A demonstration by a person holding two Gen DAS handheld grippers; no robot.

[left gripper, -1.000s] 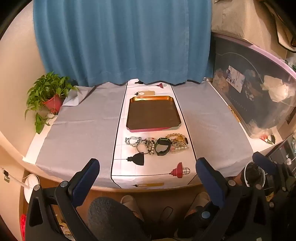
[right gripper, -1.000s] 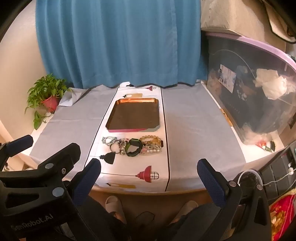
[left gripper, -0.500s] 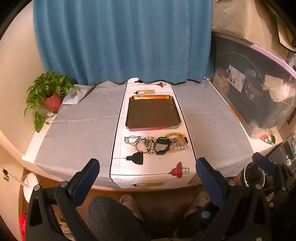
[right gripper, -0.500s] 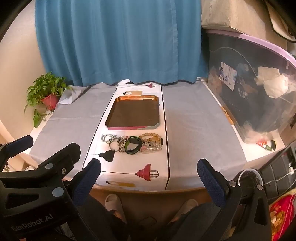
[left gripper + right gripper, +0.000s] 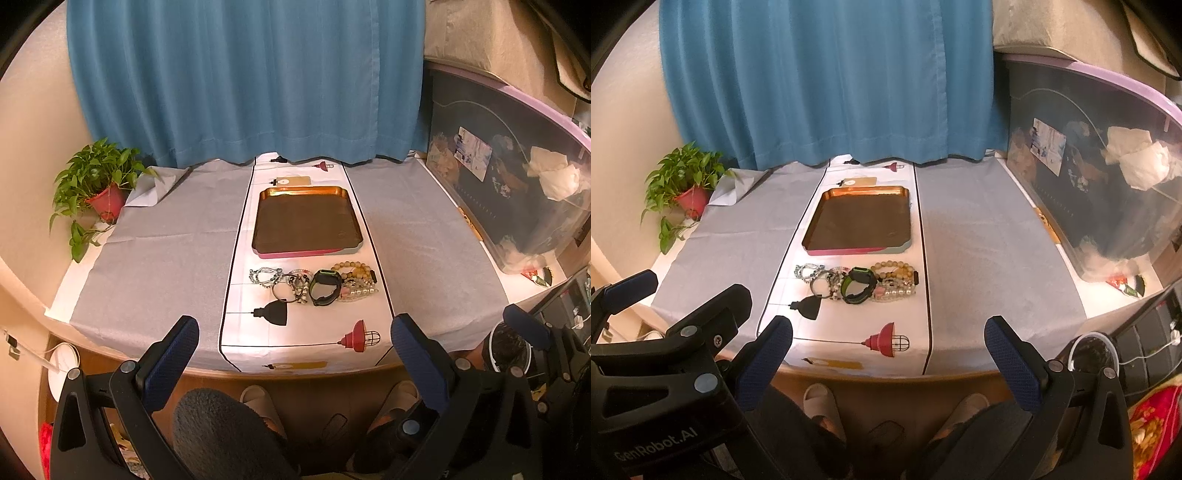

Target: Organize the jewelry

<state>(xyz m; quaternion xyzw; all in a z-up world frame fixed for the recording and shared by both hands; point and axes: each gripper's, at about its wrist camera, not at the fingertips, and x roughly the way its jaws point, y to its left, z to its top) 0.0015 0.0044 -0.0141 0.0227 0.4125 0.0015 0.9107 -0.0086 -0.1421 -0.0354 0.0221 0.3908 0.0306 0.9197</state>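
Note:
A row of jewelry lies on the white runner in front of a dark copper-rimmed tray (image 5: 266, 194) (image 5: 827, 195): a pale blue bead bracelet (image 5: 264, 275) (image 5: 807, 270), a thin dark ring bracelet (image 5: 286, 291), a black and green watch (image 5: 325, 287) (image 5: 859, 285), tan wooden beads (image 5: 352, 269) (image 5: 894, 268) and pearl bracelets (image 5: 360, 291) (image 5: 897, 292). My left gripper (image 5: 293, 349) is open and empty, held before the table's front edge. My right gripper (image 5: 888, 349) is open and empty at the same distance. The tray holds nothing.
A potted plant (image 5: 98, 184) stands at the back left. A large clear storage bin (image 5: 517, 177) lines the right side. A blue curtain (image 5: 243, 77) hangs behind the table. Grey cloth (image 5: 155, 251) covers the table on both sides of the runner.
Both grippers have drifted slightly; the table and jewelry sit a little lower and closer in both views. Both grippers stay open, and nothing on the table has moved.

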